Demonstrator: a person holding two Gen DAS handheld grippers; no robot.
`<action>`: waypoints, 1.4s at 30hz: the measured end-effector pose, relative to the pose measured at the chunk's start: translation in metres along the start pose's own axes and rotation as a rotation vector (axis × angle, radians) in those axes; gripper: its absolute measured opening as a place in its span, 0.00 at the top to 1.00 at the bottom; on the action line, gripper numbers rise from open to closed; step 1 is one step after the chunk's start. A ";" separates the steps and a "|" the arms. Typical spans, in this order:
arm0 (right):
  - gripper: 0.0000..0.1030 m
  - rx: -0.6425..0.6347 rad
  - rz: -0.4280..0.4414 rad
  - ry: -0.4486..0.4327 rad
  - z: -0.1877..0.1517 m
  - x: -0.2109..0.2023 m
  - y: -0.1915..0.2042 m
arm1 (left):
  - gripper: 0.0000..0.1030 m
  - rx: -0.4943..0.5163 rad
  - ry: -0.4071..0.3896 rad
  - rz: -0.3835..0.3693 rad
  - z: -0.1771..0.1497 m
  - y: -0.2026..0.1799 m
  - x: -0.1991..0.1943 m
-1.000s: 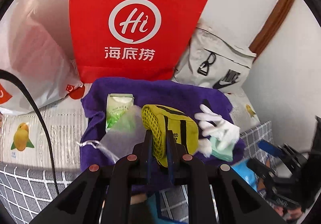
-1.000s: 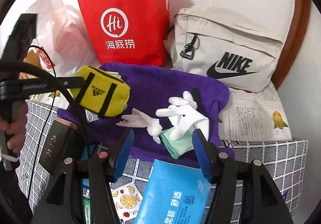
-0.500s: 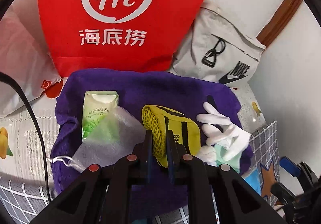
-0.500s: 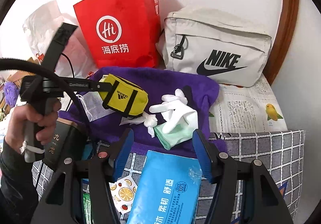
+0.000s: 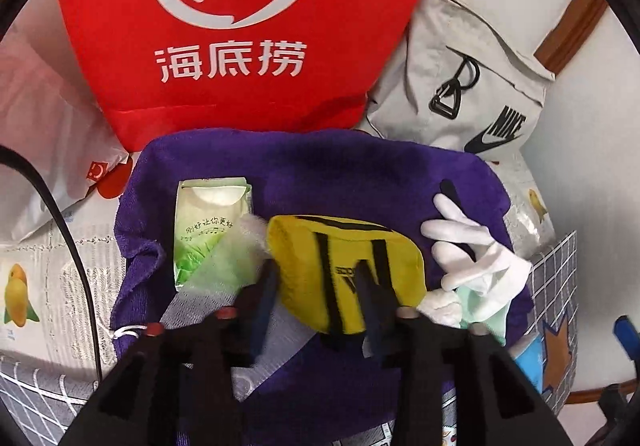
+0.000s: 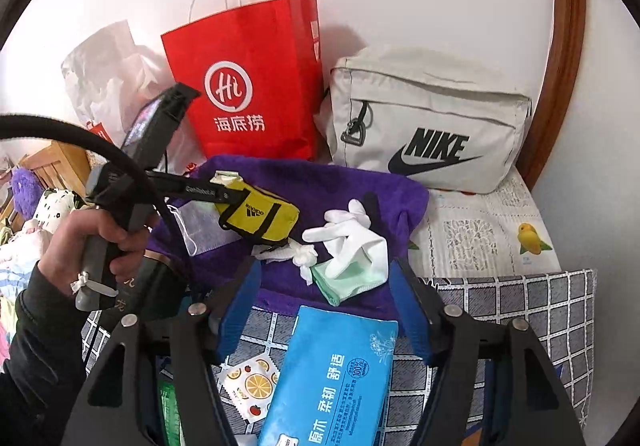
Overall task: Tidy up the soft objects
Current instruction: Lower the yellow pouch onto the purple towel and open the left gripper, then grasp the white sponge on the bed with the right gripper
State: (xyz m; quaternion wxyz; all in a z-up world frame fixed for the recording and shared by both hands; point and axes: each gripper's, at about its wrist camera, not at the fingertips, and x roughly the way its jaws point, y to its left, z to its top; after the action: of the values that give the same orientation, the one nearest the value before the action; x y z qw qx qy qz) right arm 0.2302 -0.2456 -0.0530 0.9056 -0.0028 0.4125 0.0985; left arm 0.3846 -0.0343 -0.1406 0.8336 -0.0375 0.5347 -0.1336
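A yellow Adidas pouch [image 5: 348, 270] lies on the purple towel [image 5: 320, 174]. My left gripper [image 5: 320, 298] is open, its jaws spread on either side of the pouch's near end. The pouch also shows in the right wrist view [image 6: 260, 212] at the left gripper's tip. White gloves [image 5: 472, 254] and a mint cloth [image 6: 344, 282] lie to the pouch's right. A green tissue pack [image 5: 204, 222] and a mesh drawstring bag [image 5: 224, 266] lie to its left. My right gripper [image 6: 324, 306] is open and empty over a blue wipes pack [image 6: 336, 374].
A red paper bag [image 6: 256, 86] and a grey Nike bag [image 6: 432, 126] stand against the wall behind the towel. A white plastic bag [image 6: 104, 66] sits at the left. A dark box [image 6: 152, 286] and small sachets [image 6: 252, 382] lie on the checked cloth [image 6: 520, 310].
My left gripper has opened and let go of the yellow pouch, which now rests on the towel. It has moved forward toward the red bag. The right gripper drew back slightly.
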 end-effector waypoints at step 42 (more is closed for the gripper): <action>0.35 -0.042 0.217 0.220 -0.156 -0.033 0.049 | 0.30 0.276 -0.049 0.050 -0.147 -0.077 -0.098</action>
State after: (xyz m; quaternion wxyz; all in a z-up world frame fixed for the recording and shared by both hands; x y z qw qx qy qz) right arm 0.0836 -0.2167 -0.1274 0.8387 0.0120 0.5050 0.2034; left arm 0.1993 -0.0712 -0.1014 0.8466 0.0874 0.4917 -0.1842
